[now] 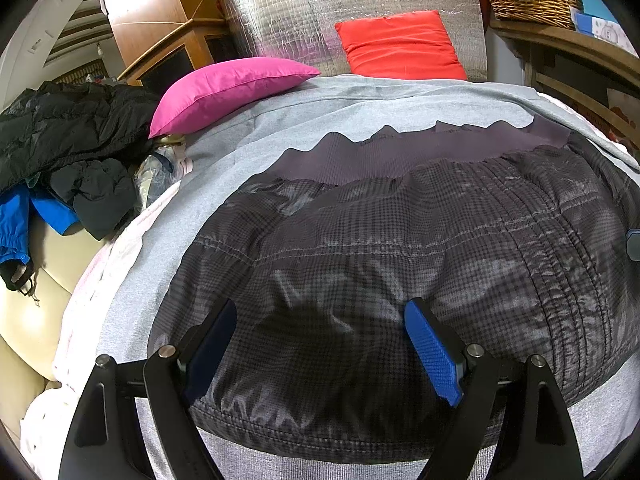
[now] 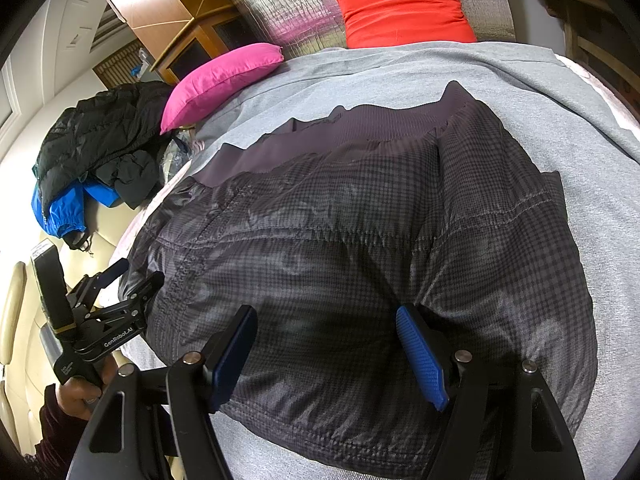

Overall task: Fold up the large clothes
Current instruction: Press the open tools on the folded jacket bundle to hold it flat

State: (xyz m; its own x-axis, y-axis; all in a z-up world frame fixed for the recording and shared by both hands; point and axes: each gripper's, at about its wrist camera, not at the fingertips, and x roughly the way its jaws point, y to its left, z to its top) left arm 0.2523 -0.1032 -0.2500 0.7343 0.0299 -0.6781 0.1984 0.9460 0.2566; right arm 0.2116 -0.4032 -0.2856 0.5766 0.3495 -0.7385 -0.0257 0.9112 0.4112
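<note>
Here we hold both tongs wide and empty over the near hem of the dark grey checked padded jacket [image 1: 400,240], spread on the pale grey bed cover [image 1: 248,140]. Its long axis runs away from us toward the ribbed band; left gripper [image 1: 320,344] and right gripper [image 2: 326,344] sit equally near.

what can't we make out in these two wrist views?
- Dark checked padded jacket: sleeves tucked out of sight, both views.
- Left gripper and right gripper: open; whether pads touch cloth is unclear.
- Black puffer pile: item count unclear, overlapping.
</note>
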